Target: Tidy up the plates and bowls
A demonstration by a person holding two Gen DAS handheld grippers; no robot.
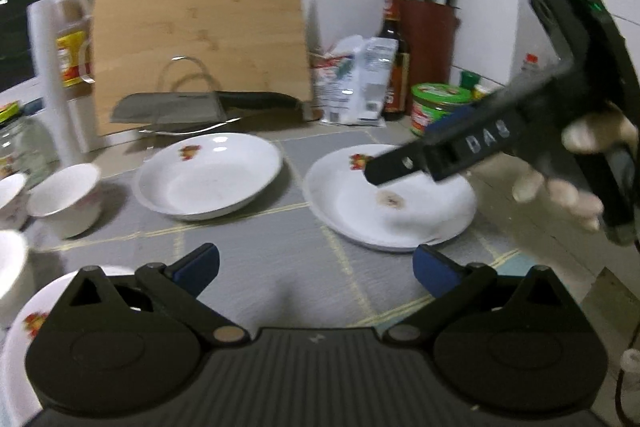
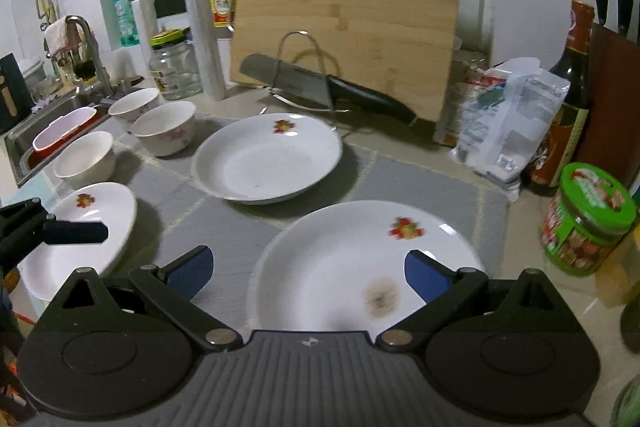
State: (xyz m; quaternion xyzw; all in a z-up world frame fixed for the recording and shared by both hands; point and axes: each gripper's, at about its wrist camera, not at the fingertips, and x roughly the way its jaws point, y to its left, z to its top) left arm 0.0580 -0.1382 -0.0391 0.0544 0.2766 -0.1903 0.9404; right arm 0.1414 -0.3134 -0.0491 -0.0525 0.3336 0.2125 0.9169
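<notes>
Three white plates and three white bowls stand on the desk, all upright with their open sides up. In the right wrist view the stained plate (image 2: 360, 263) lies nearest, its fruit print toward two o'clock and a brown stain near its front. The middle plate (image 2: 268, 159) sits beyond it at eleven o'clock, print at its far rim. The left plate (image 2: 84, 231) lies at nine o'clock, print at its far edge. None of the plates touch. The bowls cluster at ten o'clock beside the sink (image 2: 52, 119): the near bowl (image 2: 85, 159), the flowered bowl (image 2: 164, 133) and the far bowl (image 2: 134, 105), the last two close together.

The right gripper (image 2: 306, 273) hangs over the stained plate's near rim with its blue fingers (image 2: 426, 277) spread wide and holding nothing; one finger is above the plate, the other above the gray mat (image 2: 224, 227). In the left wrist view the left gripper (image 1: 316, 269) hovers above the mat, fingers likewise wide apart and empty, with the left plate under its left side. The person's right hand (image 1: 576, 163) wraps the right gripper's handle at three o'clock, angling the tool down toward the stained plate.

At twelve o'clock a cleaver (image 2: 320, 89) rests in a wire rack before an upright bamboo cutting board (image 2: 348, 15).
</notes>
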